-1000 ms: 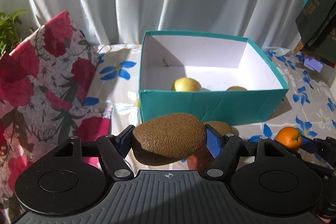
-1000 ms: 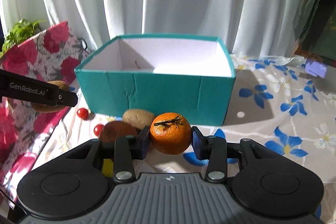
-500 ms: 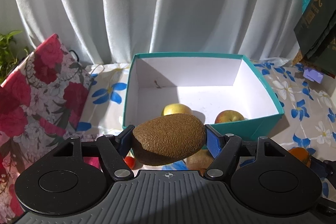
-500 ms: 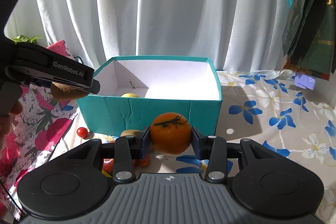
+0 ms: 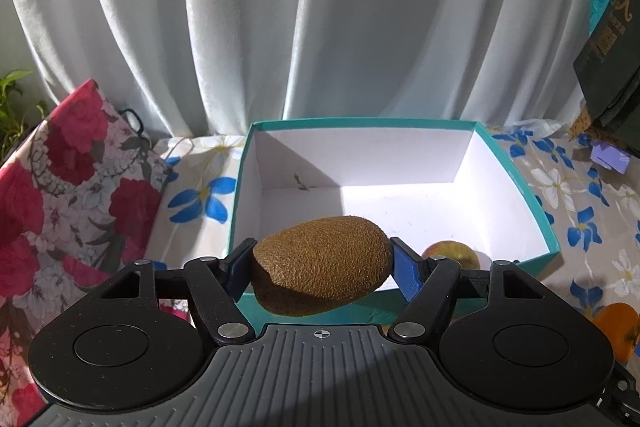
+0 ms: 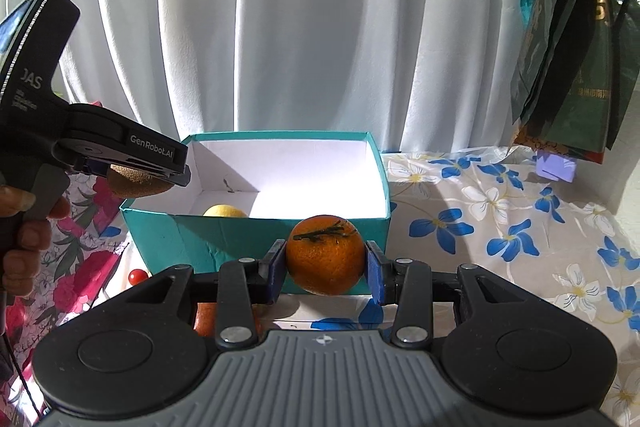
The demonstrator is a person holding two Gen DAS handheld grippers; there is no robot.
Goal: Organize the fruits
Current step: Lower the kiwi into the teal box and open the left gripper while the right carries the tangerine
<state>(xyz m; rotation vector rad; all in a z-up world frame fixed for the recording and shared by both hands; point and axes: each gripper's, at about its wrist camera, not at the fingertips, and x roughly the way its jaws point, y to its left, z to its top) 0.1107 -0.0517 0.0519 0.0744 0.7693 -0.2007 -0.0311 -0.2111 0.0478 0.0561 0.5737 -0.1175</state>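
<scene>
- The left claw (image 5: 322,263) clamps a kiwi (image 5: 322,265) by its two ends, long axis across the pads, which looks like a sound hold for an egg-shaped fruit.
- That kiwi hangs over the near wall of the teal box (image 5: 516,183), above rim height, so it seems placed for lowering inside.
- The right claw (image 6: 325,259) is narrowed onto an orange (image 6: 325,254), pads on its sides and the stem up; it hangs in front of the box's near wall, outside it.
- My reading: both fruits are bound for the box, with the kiwi nearer to going in.
- The left view looks down into the box and shows an apple (image 5: 450,253) by the near wall; most of the white floor is bare, so there is room for a drop.
- The right view shows things the left does not: a yellow fruit (image 6: 225,211) inside the box at its near left, a cherry tomato (image 6: 137,275) on the worktop (image 6: 520,211) left of the box, and a reddish fruit (image 6: 206,319) half hidden behind the claw.
- It also shows the left claw from the side at the box's left corner, with a hand (image 6: 24,239) on its grip.
- The left view catches the orange at its lower right edge, right of the box.
</scene>
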